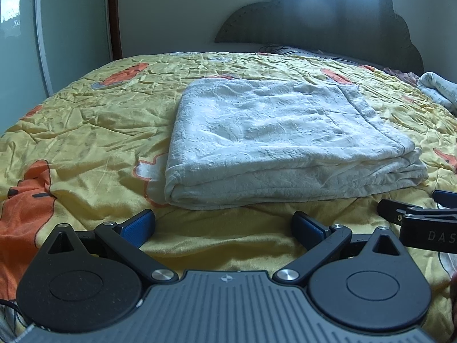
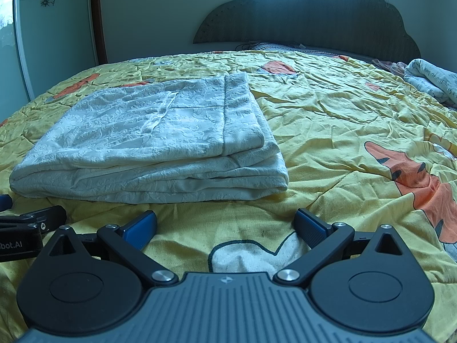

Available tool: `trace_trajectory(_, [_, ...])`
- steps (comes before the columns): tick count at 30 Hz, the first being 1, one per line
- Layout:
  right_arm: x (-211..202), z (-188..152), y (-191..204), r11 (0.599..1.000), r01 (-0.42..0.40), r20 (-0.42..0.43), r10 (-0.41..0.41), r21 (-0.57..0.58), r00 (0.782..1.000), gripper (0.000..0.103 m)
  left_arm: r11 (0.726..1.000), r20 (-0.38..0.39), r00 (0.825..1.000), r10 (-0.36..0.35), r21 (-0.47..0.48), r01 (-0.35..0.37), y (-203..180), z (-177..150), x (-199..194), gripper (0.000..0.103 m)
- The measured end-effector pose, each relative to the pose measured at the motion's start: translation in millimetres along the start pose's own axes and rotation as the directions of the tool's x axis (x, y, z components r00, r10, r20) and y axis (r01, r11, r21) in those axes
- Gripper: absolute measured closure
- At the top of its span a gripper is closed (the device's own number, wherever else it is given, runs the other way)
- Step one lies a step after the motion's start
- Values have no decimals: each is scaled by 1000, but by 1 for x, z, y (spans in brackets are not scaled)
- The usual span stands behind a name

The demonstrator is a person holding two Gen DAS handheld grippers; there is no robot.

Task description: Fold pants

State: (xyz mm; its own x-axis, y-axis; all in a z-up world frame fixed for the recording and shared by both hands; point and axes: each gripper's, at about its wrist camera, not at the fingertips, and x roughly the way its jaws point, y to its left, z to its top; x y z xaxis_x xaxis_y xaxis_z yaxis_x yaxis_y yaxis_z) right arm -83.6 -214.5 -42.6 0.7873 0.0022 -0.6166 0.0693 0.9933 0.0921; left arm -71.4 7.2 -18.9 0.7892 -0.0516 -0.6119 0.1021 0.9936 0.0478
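One pair of white pants (image 1: 288, 143) lies folded in a flat stack on the yellow bedspread (image 1: 94, 120). Two claws sit just short of its near edge: the left claw (image 1: 222, 224) and the right claw (image 2: 225, 225), both spread wide and holding nothing. One rolled printed cloth (image 2: 431, 81) lies far right, near one dark headboard (image 2: 308, 14).
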Motion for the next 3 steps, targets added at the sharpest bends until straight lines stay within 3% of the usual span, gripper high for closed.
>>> trace_trajectory(3, [0, 0, 0, 1000, 0, 0, 0, 0, 1000, 0, 1000, 0, 1000, 4, -1, -4, -2, 1, 1, 0])
